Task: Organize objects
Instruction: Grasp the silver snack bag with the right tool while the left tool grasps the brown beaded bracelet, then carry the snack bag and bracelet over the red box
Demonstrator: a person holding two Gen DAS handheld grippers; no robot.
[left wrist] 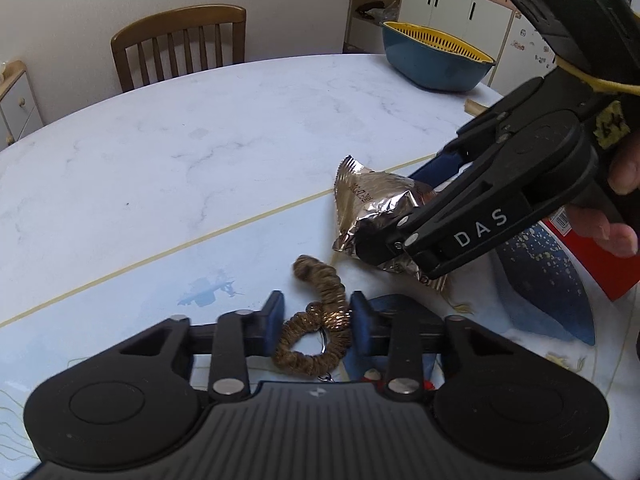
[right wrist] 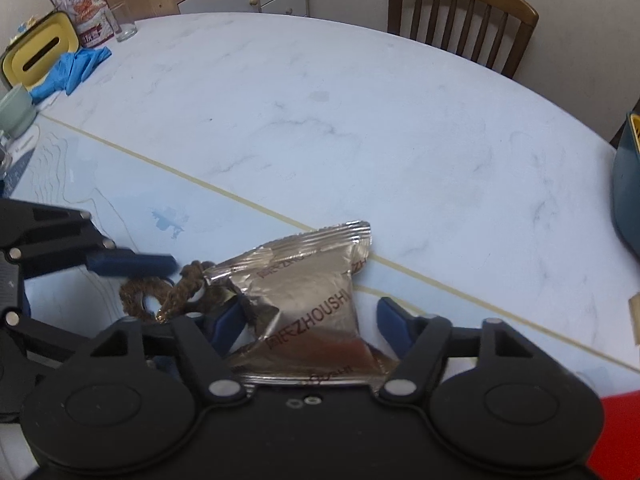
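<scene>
A pale marble worktop (left wrist: 200, 140) carries a blue-and-yellow colander bowl (left wrist: 436, 64) at its far edge and, nearer, a crinkled silver foil packet (right wrist: 308, 308). The right gripper (right wrist: 308, 320) has its fingers straddling the packet, though I cannot tell if they press it. Just beside it lies a brown woven rope keyring (left wrist: 320, 320), the left gripper (left wrist: 318, 312) with fingers clamped on its loop.

Wooden chair (left wrist: 180, 46) behind table (left wrist: 200, 140); drinking glass (right wrist: 125, 24) at edge.
</scene>
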